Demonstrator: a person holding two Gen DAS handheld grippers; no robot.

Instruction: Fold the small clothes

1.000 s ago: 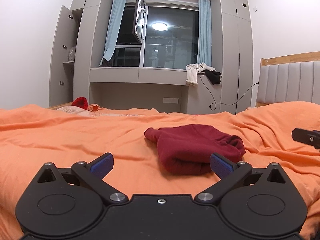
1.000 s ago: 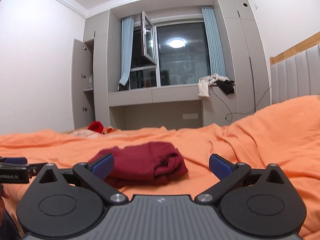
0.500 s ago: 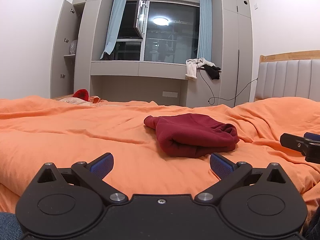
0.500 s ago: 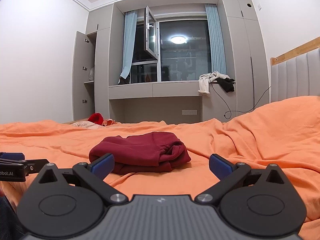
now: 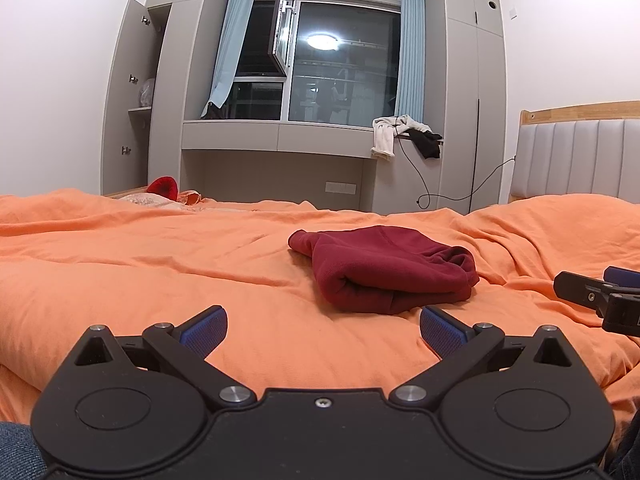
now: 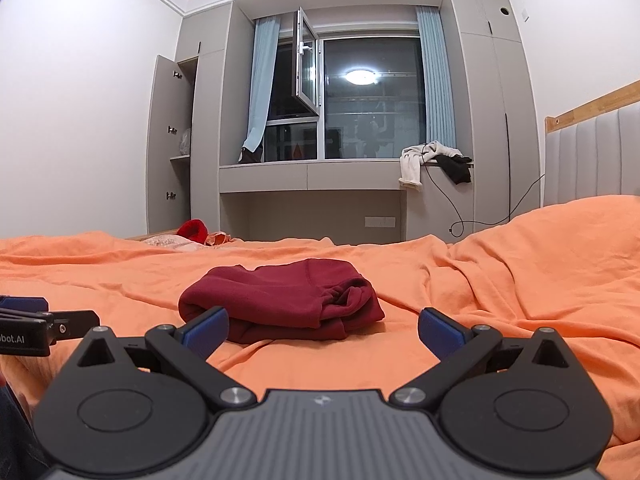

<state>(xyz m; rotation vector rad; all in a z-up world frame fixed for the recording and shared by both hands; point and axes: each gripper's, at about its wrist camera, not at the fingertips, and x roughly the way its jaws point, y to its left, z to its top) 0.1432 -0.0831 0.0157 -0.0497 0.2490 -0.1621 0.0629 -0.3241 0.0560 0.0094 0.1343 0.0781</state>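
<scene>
Both of your grippers have pulled back and dropped lower since a second ago, so the dark red garment point(image 5: 386, 270) now sits farther ahead of the fingers and the bed's near edge fills more of each view.

Your left gripper point(image 5: 323, 326) has its blue-padded fingers point(image 5: 203, 326) spread wide with nothing between them. Your right gripper point(image 6: 323, 326) is the same: fingers point(image 6: 440, 330) wide apart, empty. Neither touches the cloth. From the left wrist view the right gripper's tip point(image 5: 600, 292) shows just off to the side, well clear of the garment.

The garment lies near the middle of the orange duvet point(image 5: 120, 272), already doubled into a compact bundle with a rounded folded edge facing you and a bunched cuff or hem on its right end. That shape suggests the fold is done or nearly so, and your open, withdrawn fingers fit a release, not a new grasp.

If you want it tidier, the loose bunched end is the part to tuck; the soft duvet will give under any press.

Beyond the bed, other clothes point(image 6: 432, 160) hang over the window ledge, and a red item point(image 6: 193, 229) sits at the far left edge.
</scene>
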